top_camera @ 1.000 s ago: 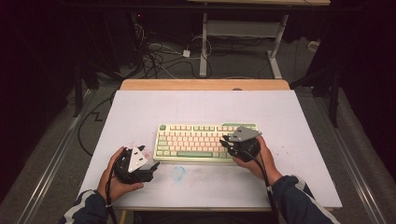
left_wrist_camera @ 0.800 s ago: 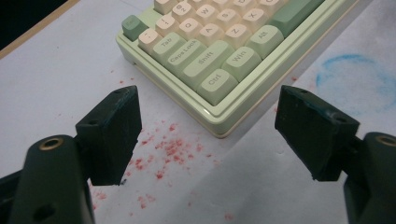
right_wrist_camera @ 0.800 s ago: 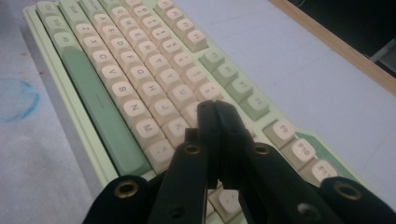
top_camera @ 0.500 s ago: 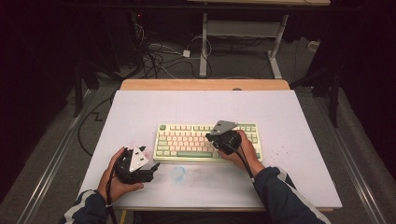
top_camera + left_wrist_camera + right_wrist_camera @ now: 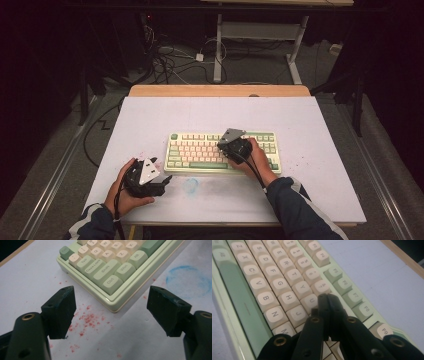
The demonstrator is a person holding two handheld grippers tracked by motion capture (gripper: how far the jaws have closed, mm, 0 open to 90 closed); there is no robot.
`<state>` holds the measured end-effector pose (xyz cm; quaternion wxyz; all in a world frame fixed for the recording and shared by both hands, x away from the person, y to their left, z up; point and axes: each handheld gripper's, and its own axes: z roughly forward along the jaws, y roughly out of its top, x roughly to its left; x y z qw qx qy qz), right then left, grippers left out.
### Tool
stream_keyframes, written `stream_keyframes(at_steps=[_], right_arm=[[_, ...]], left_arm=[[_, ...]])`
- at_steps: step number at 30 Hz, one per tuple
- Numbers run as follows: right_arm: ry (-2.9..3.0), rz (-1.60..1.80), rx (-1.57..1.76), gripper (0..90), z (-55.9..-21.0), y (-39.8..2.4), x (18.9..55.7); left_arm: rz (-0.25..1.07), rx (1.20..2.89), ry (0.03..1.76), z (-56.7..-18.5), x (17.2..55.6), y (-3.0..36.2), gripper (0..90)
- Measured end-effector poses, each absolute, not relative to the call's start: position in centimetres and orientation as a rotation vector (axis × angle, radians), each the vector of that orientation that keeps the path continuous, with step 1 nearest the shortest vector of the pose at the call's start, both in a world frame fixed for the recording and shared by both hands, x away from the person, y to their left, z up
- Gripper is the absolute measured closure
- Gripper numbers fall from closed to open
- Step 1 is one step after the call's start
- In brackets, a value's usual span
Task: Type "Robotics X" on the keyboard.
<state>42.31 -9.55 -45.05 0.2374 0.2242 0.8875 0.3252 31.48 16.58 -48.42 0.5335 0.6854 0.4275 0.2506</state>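
- At table's left front, left gripper (image 5: 167,181) rested on the white tabletop (image 5: 310,125) w/ jaws spread wide, nothing btwn them; red specks on the surface below.
- Just right of it, a faint blue ring stain (image 5: 188,280).
- Mid-table lay the pale green rectangular plastic keyboard w/ cream keys (image 5: 200,150), its Ctrl corner near the left gripper's jaws.
- Over the keyboard's right half, right gripper (image 5: 327,298) had jaws pressed together, empty, tips by the U/J keys.
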Motion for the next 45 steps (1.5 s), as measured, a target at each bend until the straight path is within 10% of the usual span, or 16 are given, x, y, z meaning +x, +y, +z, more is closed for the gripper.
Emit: stream_keyframes(at_steps=[17,45], right_arm=[[2.393,1.006,0.64,86.3,-44.2,-10.4,41.9],[2.136,1.16,0.635,28.7,-41.3,-13.5,38.3]], left_arm=[[0.594,1.659,1.012,-48.7,31.5,16.6,22.3],[0.615,1.658,1.021,-48.6,31.5,16.9,24.5]])
